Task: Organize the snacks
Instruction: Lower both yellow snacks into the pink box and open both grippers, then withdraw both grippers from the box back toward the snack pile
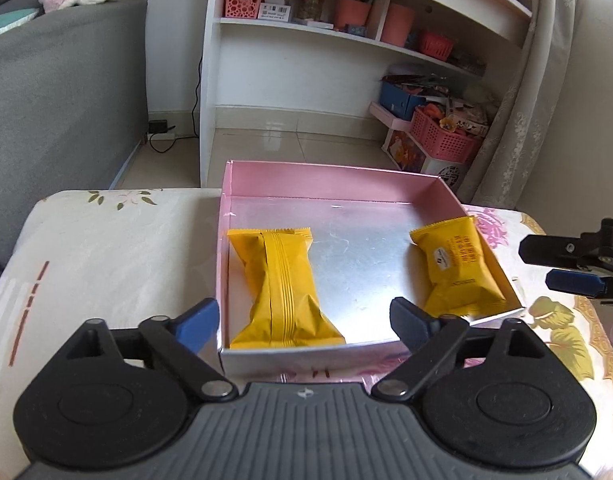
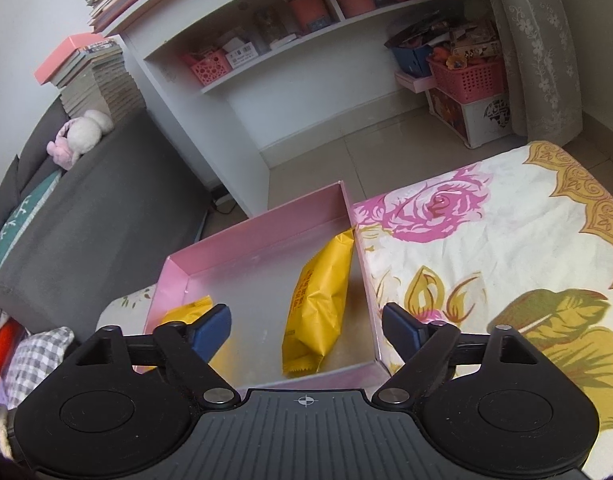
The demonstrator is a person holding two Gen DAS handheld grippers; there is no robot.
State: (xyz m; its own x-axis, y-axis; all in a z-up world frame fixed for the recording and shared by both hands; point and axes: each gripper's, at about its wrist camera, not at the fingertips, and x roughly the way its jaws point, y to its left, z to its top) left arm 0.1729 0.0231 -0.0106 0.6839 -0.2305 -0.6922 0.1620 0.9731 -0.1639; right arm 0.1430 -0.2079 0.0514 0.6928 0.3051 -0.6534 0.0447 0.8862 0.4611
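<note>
We see two yellow snacks already in the pink box, which sits on the floral-cloth desk, so the sorting looks well along. Left snack lies flat along the box's left wall, long axis running 12 to 6, likely set there to leave the middle free. Right snack leans on the right wall at about 3 o'clock in the box, tilted, not flat; it may want straightening. Our left gripper hangs at the box's near rim, jaws wide apart and empty, left snack between them and just ahead at 12. Our right gripper is also spread and empty, hovering over the near right corner; the right snack sits between its jaws, just ahead at 12, whether touching we cannot tell. We see no other snacks on the desk. In the left view the right gripper shows at 3 o'clock, beside the box.
</note>
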